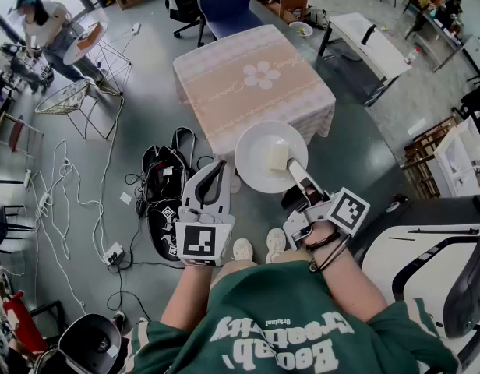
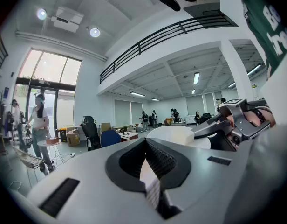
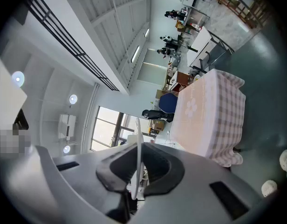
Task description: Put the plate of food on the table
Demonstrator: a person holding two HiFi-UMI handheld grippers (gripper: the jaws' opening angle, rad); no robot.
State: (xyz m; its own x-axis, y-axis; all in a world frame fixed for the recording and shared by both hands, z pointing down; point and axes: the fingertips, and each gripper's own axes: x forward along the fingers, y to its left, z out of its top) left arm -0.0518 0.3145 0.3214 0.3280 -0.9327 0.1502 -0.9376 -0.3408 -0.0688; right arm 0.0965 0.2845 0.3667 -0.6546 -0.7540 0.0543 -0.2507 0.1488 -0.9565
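Observation:
A white plate [image 1: 259,158] with a pale block of food [image 1: 278,157] hangs in the air just in front of the near edge of the square table [image 1: 255,76], which has a pink checked cloth with a flower print. My right gripper [image 1: 294,167] is shut on the plate's near right rim. In the right gripper view the plate [image 3: 138,139] shows edge-on between the jaws, with the table [image 3: 208,115] ahead. My left gripper [image 1: 218,167] is shut and empty, left of the plate. Its view shows the plate [image 2: 174,134] and right gripper [image 2: 217,126].
A blue chair [image 1: 224,2] stands behind the table. Black bags [image 1: 166,197] and cables [image 1: 65,209] lie on the floor to the left, beyond them wire side tables [image 1: 80,96] and a person [image 1: 45,26]. A white machine [image 1: 427,248] is close on the right.

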